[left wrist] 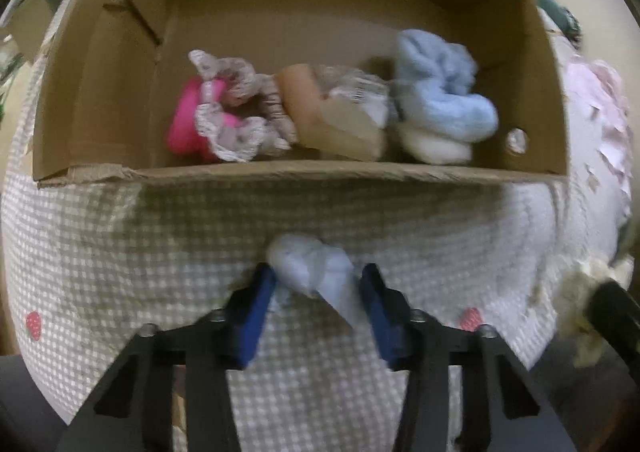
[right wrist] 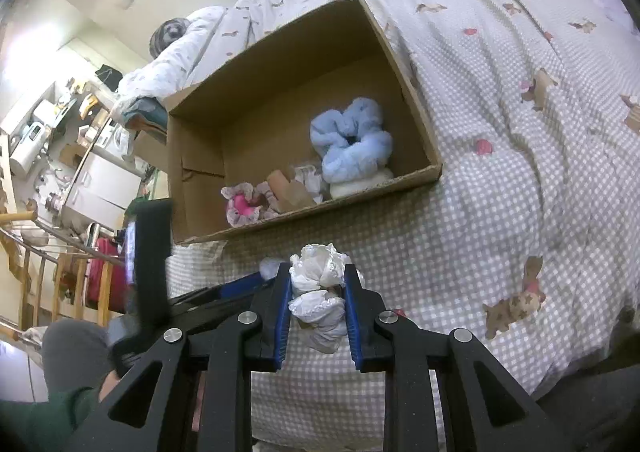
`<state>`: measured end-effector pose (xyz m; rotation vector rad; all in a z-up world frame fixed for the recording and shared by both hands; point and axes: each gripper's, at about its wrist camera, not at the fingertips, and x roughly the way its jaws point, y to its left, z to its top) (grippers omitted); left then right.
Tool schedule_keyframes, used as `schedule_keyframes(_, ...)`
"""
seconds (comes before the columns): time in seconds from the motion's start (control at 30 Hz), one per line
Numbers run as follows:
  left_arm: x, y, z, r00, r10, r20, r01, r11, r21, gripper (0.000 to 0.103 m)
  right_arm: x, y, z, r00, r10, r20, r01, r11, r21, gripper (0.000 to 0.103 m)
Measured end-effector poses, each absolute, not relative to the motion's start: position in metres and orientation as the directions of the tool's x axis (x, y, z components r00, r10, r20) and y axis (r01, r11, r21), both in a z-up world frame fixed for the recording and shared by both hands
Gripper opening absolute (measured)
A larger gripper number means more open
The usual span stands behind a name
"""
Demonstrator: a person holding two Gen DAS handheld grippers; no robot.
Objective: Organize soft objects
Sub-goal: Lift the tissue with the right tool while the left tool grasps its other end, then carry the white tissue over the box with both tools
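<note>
An open cardboard box (left wrist: 100,64) lies on the checked bedspread and holds a fluffy blue scrunchie (left wrist: 444,92), a pink one with a lace scrunchie (left wrist: 236,112), a tan item (left wrist: 304,100) and a white one. My left gripper (left wrist: 318,284) is shut on a small pale blue soft piece (left wrist: 316,268), just in front of the box. In the right wrist view my right gripper (right wrist: 317,288) is shut on a white lace scrunchie (right wrist: 320,272), short of the box (right wrist: 400,52), with the left gripper (right wrist: 248,284) to its left.
The checked bedspread (left wrist: 120,252) with strawberry prints covers the bed. A patterned quilt (right wrist: 520,52) lies behind and right of the box. A cluttered desk and wooden rails (right wrist: 60,132) stand at the left beyond the bed's edge.
</note>
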<state>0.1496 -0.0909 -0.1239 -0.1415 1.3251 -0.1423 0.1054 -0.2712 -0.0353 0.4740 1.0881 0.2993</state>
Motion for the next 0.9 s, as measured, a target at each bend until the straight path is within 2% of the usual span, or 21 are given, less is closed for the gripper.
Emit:
schedule_keyframes(0.1, 0.151, -0.086, -0.122, 0.233, -0.177, -0.956, 0.012, 0.984, -0.179, 0.025, 0.106, -0.271, -0.036, 0.435, 0.463, -0.772, 0.004, 0.856, 0.516, 0.026)
schedule_keyframes(0.23, 0.145, -0.079, -0.115, 0.229, -0.164, -0.960, 0.028, 0.986, -0.161, 0.016, 0.107, -0.267, -0.034, 0.431, 0.466, -0.773, -0.009, 0.858, 0.513, 0.026)
schedule_keyframes(0.67, 0.099, -0.041, -0.077, 0.275, -0.182, -0.944, 0.026, 0.983, -0.182, 0.013, 0.102, -0.246, -0.029, 0.438, 0.426, -0.792, -0.072, 0.894, 0.442, 0.026)
schedule_keyframes(0.9, 0.095, -0.020, -0.021, 0.353, -0.233, -0.906, -0.018, 0.967, -0.255, 0.013, 0.103, -0.244, -0.013, 0.460, 0.423, -0.781, -0.086, 0.897, 0.434, 0.026)
